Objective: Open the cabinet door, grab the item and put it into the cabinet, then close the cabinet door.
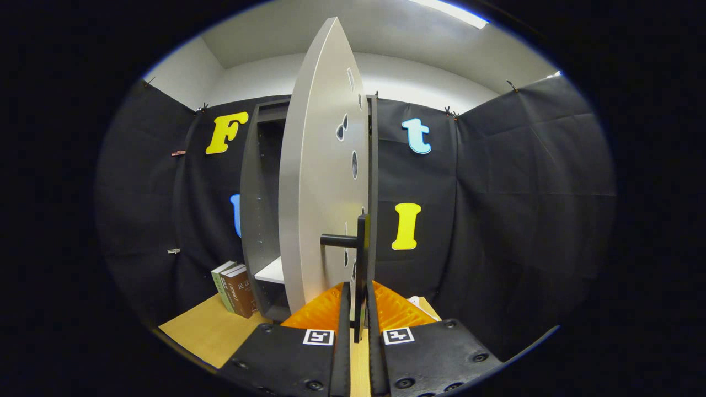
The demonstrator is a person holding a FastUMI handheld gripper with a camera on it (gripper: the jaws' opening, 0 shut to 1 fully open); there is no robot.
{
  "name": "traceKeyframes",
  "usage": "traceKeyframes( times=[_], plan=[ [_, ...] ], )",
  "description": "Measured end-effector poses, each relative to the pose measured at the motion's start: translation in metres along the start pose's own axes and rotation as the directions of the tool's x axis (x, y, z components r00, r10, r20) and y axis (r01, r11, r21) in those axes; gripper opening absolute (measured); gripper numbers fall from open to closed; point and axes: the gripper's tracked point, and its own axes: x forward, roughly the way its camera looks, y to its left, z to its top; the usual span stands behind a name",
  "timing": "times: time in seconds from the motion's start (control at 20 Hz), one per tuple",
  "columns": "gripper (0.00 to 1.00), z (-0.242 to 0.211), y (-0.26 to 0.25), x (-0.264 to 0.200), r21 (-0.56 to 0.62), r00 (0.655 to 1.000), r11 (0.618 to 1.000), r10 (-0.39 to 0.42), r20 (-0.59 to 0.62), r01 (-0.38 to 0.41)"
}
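Note:
A tall grey cabinet (259, 209) stands on the wooden table (209, 331). Its pale grey door (320, 182) is swung partly open toward me, so I see it almost edge-on. A black bar handle (359, 259) runs down the door's free edge. My gripper (358, 309) is shut on the lower part of that handle, with both fingers pressing on it. Inside the cabinet a white shelf (272, 271) shows behind the door. Several books (236, 289) stand upright on the table just left of the cabinet's base.
Black cloth walls enclose the booth on the left, back and right. The table's front-left edge lies near the books. A small pale thing (413, 300) peeks out behind the right finger, too hidden to identify.

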Motion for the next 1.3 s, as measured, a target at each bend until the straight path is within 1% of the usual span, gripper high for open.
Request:
traceKeyframes(
  times=[0.1, 0.25, 0.5, 0.55, 0.65, 0.75, 0.8, 0.85, 0.95, 1.0, 1.1, 1.2, 1.3],
  plan=[
    [0.17, 0.000, -0.012, -0.002, 0.009, 1.000, 1.000, -0.008, 0.003, 0.008],
    [0.12, 0.000, -0.033, -0.004, 0.023, 0.999, 0.998, -0.051, 0.009, 0.051],
    [0.12, -0.002, -0.069, -0.013, 0.067, 0.992, 0.990, -0.124, 0.012, 0.123],
    [0.12, -0.002, -0.073, -0.014, 0.076, 0.992, 0.989, -0.129, 0.011, 0.128],
    [0.13, -0.002, -0.068, -0.017, 0.094, 0.993, 0.989, -0.114, 0.015, 0.112],
    [0.13, -0.003, -0.067, -0.017, 0.081, 0.994, 0.990, -0.113, 0.015, 0.111],
    [0.13, -0.003, -0.070, -0.018, 0.068, 0.992, 0.990, -0.126, 0.020, 0.124],
    [0.13, 0.000, -0.071, -0.021, 0.052, 0.990, 0.989, -0.140, 0.029, 0.138],
    [0.13, 0.008, -0.077, -0.028, 0.001, 0.979, 0.981, -0.195, 0.064, 0.196],
    [0.16, 0.015, -0.078, -0.034, -0.024, 0.972, 0.975, -0.217, 0.092, 0.220],
    [0.32, 0.034, -0.077, -0.051, -0.053, 0.955, 0.964, -0.250, 0.161, 0.261],
    [0.58, 0.050, -0.064, -0.063, -0.070, 0.946, 0.962, -0.242, 0.216, 0.262],
    [0.83, 0.042, -0.042, -0.072, -0.098, 0.958, 0.969, -0.204, 0.202, 0.227]
  ],
)
